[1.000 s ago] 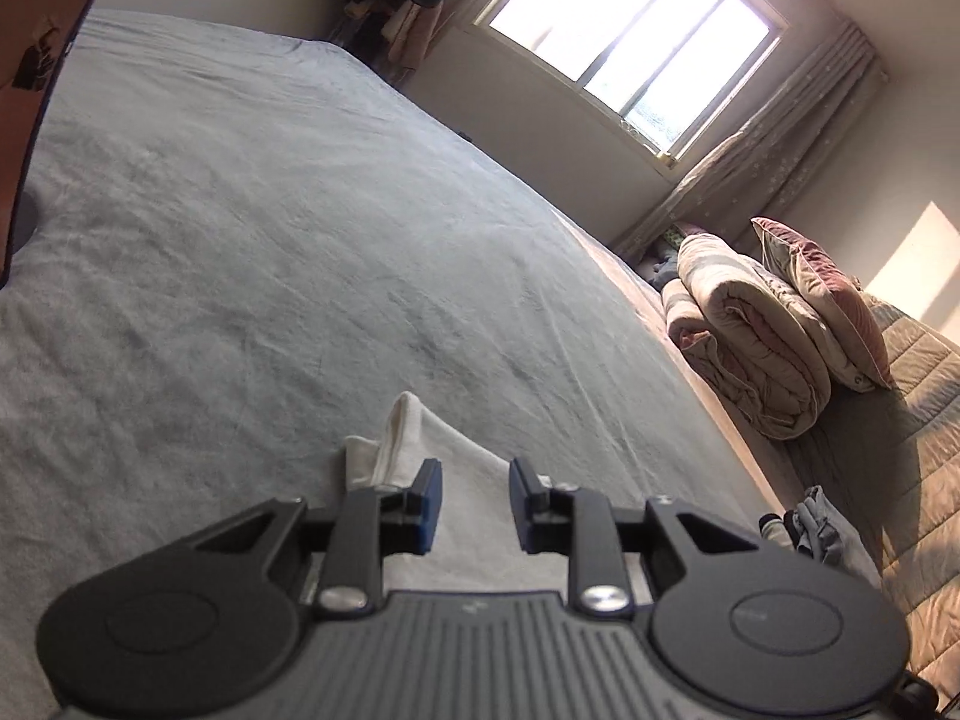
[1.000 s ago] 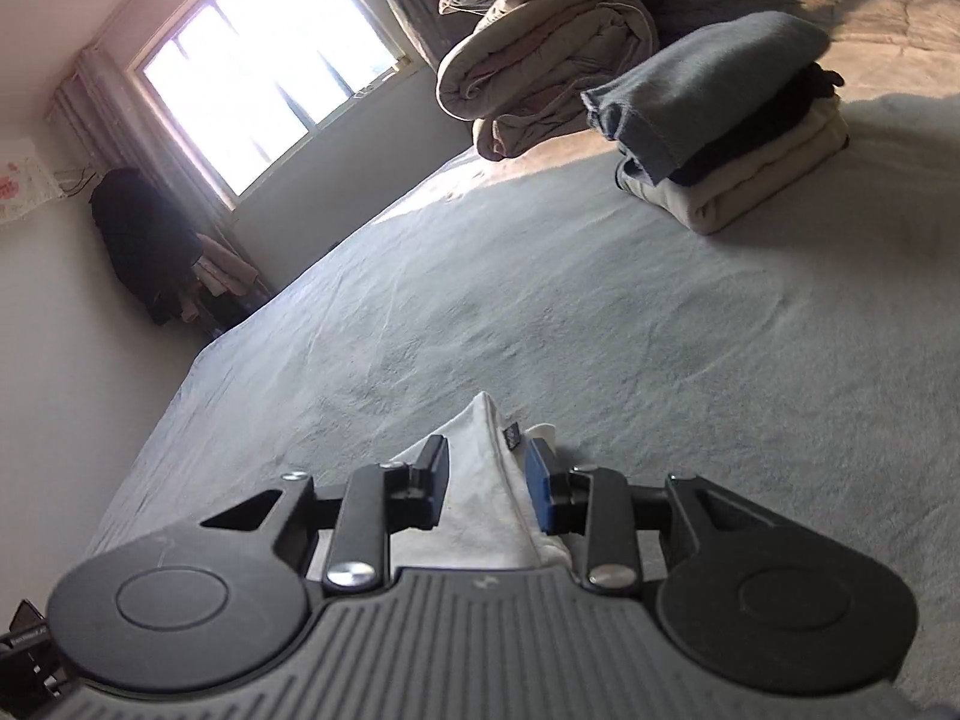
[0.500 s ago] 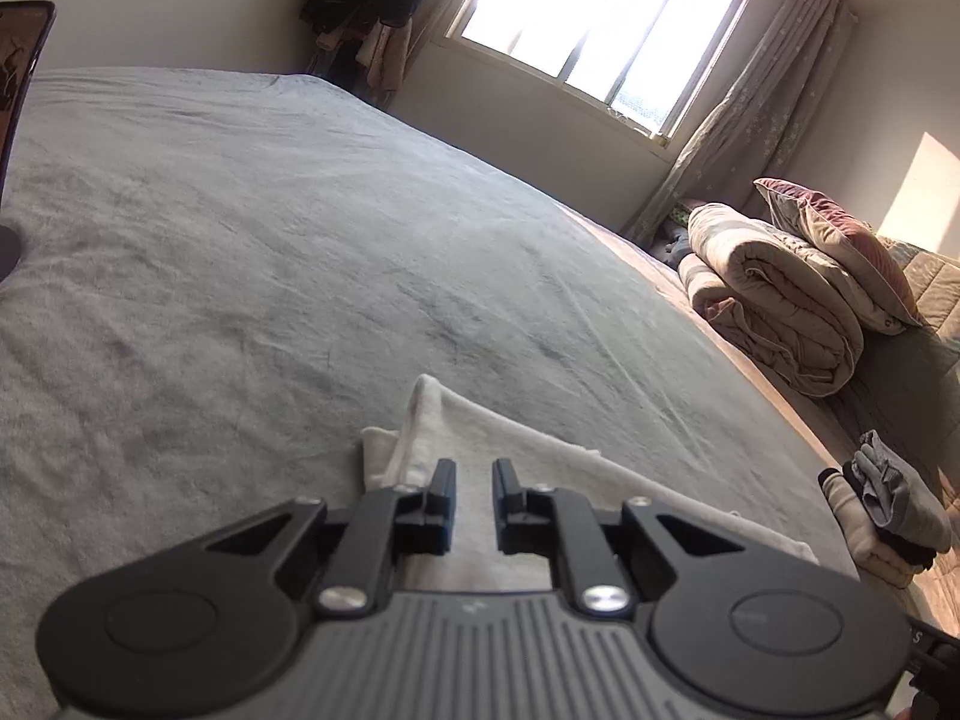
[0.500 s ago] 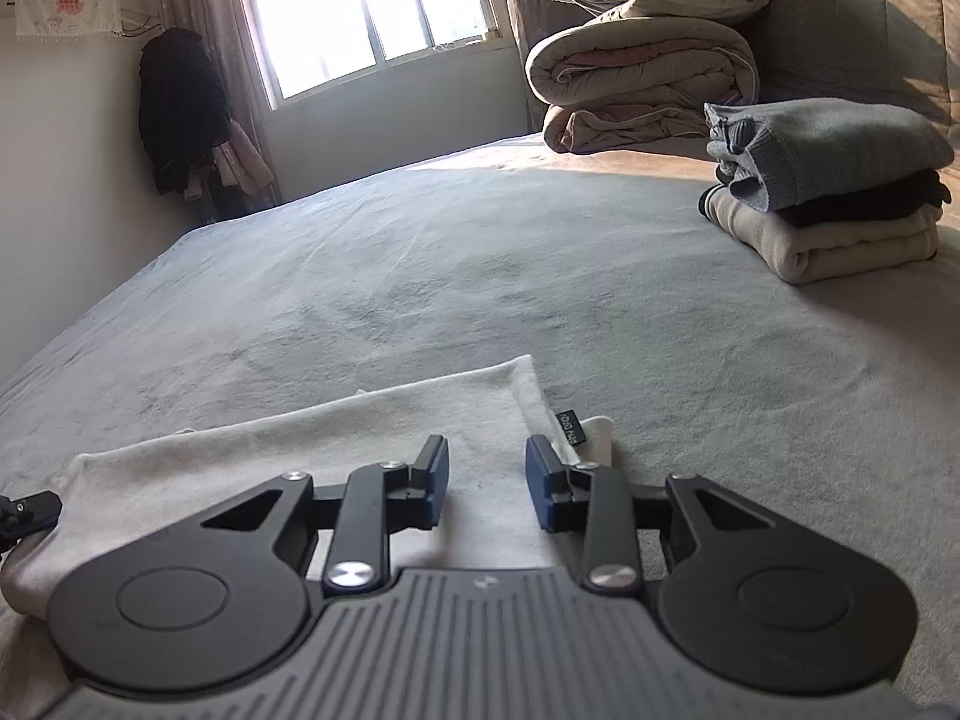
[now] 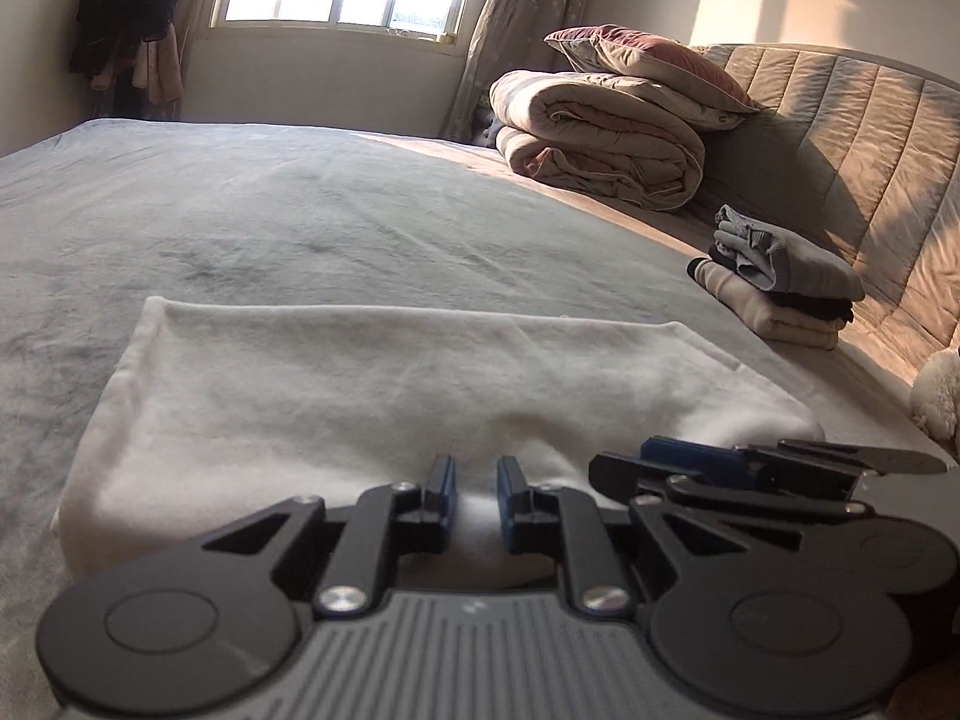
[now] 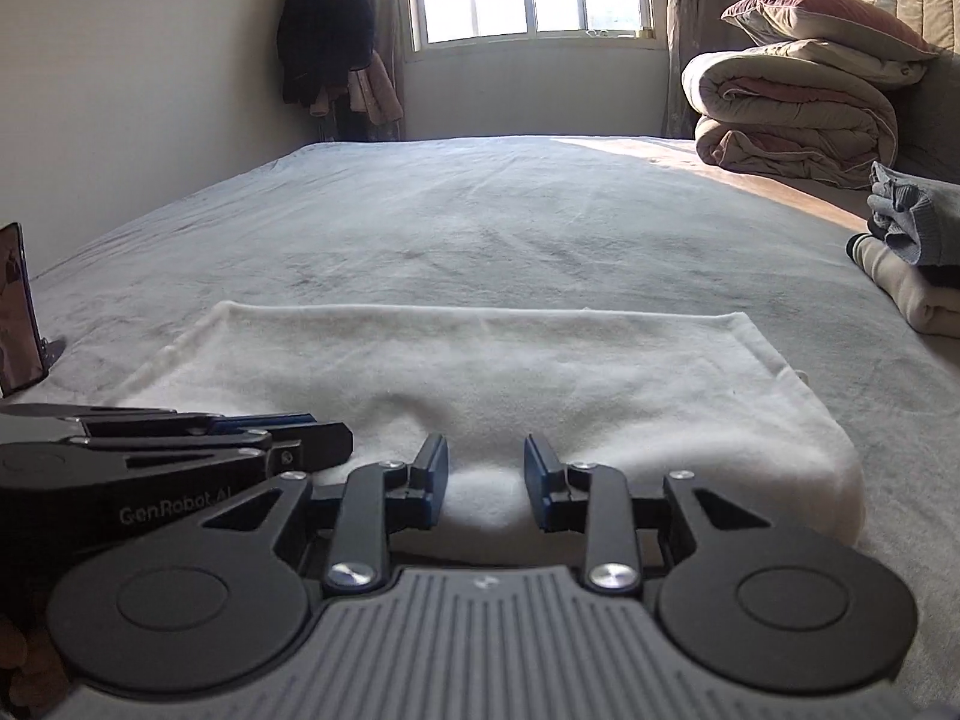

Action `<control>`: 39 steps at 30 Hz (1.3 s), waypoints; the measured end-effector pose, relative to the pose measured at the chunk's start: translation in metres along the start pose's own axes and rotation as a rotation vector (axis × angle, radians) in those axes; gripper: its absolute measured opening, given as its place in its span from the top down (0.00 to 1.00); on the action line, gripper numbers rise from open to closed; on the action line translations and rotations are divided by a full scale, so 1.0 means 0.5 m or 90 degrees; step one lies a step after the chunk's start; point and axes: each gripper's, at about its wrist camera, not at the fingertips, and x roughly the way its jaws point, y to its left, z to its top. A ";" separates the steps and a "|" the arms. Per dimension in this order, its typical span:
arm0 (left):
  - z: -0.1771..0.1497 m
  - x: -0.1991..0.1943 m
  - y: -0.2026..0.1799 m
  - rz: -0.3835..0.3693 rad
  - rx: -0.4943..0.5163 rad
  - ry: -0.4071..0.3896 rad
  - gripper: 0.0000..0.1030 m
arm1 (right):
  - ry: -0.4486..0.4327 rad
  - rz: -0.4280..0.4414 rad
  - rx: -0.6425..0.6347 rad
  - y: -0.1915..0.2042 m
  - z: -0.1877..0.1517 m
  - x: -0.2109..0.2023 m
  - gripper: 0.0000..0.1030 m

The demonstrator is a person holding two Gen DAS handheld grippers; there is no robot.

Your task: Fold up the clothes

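Cloth [image 5: 384, 384], white and fleecy, lies folded into a wide band on the grey bed cover [image 5: 300, 222], its long axis running side to side across both views and its far folded edge straight. The near edge bulges up in a soft roll right at the fingertips of both tools. Its surface is napped and matte, with rounded corners and a thick doubled hem on the right end.

Left gripper [image 5: 477, 495] has its blue-padded fingers a narrow gap apart and opening; a hump of the white cloth sits between them, and the pads seem to stand just off it. Right gripper [image 6: 486, 480] has its fingers wider apart, with the roll of cloth rising into the gap; whether the pads press on it I cannot tell. The two tools sit side by side, almost touching.

Further out on the plush cover, a stack of folded clothes [image 5: 780, 276] in grey, black and cream rests near the padded headboard [image 5: 840, 138]. Behind it sits a rolled quilt [image 5: 600, 138] topped by a pillow [image 5: 648, 60]. A phone [image 6: 18, 312] stands upright at the left edge.
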 end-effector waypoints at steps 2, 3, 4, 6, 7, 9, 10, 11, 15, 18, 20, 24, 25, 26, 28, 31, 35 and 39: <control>0.001 0.002 -0.002 0.004 0.003 0.001 0.85 | 0.005 -0.009 -0.018 0.008 0.000 0.007 0.68; 0.003 0.000 -0.003 0.007 0.004 0.003 0.85 | 0.009 -0.014 -0.026 0.012 0.004 0.009 0.68; 0.007 -0.004 -0.005 0.009 -0.001 0.006 0.85 | 0.012 -0.018 -0.032 0.016 0.007 0.009 0.68; 0.017 -0.019 0.001 0.009 -0.028 0.012 0.84 | 0.014 -0.017 -0.031 0.015 0.014 0.005 0.68; 0.024 -0.029 0.007 0.007 -0.046 0.014 0.83 | 0.013 -0.013 -0.027 0.011 0.016 0.001 0.67; 0.036 -0.053 0.020 0.008 -0.079 0.013 0.67 | 0.005 0.002 -0.013 0.003 0.020 -0.010 0.65; 0.037 -0.063 0.025 0.019 -0.089 0.009 0.59 | 0.003 0.006 -0.008 -0.001 0.022 -0.014 0.65; 0.042 -0.077 0.036 0.042 -0.099 0.002 0.49 | 0.002 0.009 -0.005 -0.003 0.024 -0.016 0.65; 0.057 -0.100 0.092 0.108 -0.143 0.001 0.44 | -0.003 0.016 0.003 -0.010 0.031 -0.022 0.65; 0.065 -0.107 0.140 0.136 -0.185 0.003 0.43 | -0.005 0.022 0.009 -0.008 0.036 -0.022 0.65; 0.071 -0.102 0.161 0.164 -0.190 0.012 0.41 | -0.007 0.026 0.014 -0.004 0.040 -0.023 0.64; 0.071 -0.082 0.199 0.162 -0.219 0.034 0.41 | -0.011 0.034 0.021 0.003 0.046 -0.021 0.63; 0.069 -0.074 0.209 0.153 -0.237 0.042 0.41 | -0.012 0.035 0.022 0.005 0.048 -0.020 0.63; 0.067 -0.066 0.216 0.147 -0.250 0.048 0.42 | -0.013 0.036 0.023 0.006 0.050 -0.019 0.63; 0.064 -0.052 0.228 0.139 -0.272 0.057 0.43 | -0.018 0.037 0.024 0.009 0.054 -0.018 0.63; 0.062 -0.043 0.235 0.131 -0.289 0.047 0.45 | -0.024 0.038 0.026 0.011 0.062 -0.015 0.63; 0.063 -0.029 0.241 0.109 -0.312 0.049 0.62 | -0.027 0.042 0.032 0.014 0.073 -0.005 0.63; 0.064 -0.027 0.245 0.098 -0.325 0.048 0.79 | -0.025 0.043 0.028 0.019 0.085 0.016 0.63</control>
